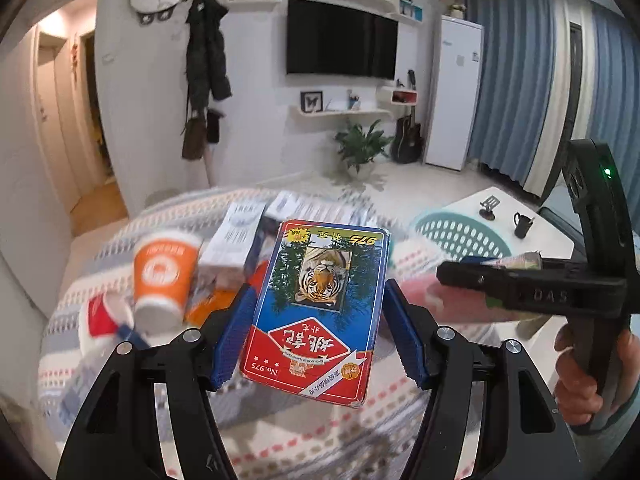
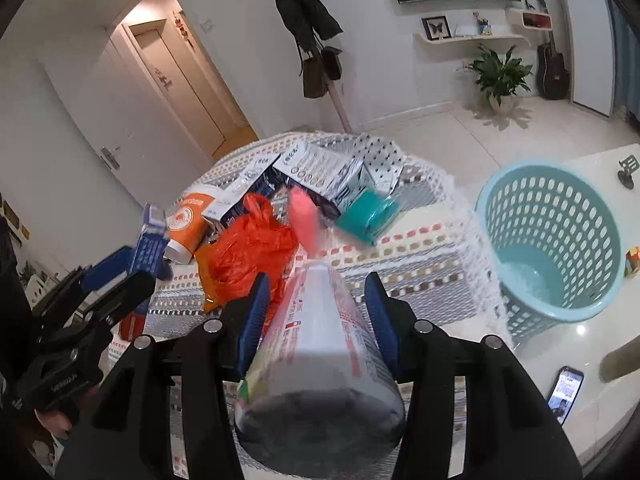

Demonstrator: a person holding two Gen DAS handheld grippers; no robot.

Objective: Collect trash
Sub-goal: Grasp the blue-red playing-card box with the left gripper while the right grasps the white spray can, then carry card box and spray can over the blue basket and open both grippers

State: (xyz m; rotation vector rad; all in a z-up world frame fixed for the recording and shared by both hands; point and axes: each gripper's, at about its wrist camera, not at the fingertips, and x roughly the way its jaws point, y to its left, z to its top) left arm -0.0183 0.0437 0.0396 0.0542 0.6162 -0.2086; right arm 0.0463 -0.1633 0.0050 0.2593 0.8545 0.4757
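A card box [image 1: 316, 308] was held in the left tool [image 1: 318, 324] and a tube [image 2: 320, 344] in the right tool [image 2: 318, 320]; transfer to the basket [image 2: 560, 240], right of frame, was judged due next.

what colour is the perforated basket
Light teal basket; clearest in the right wrist view.

- The orange paper cup [image 1: 166, 276] and the cartons [image 1: 236, 236] behind it smear with motion blur.
- The playing-card box [image 1: 320, 308] hides the orange bag behind it.
- The phone [image 2: 565, 394] screen is too small to read.
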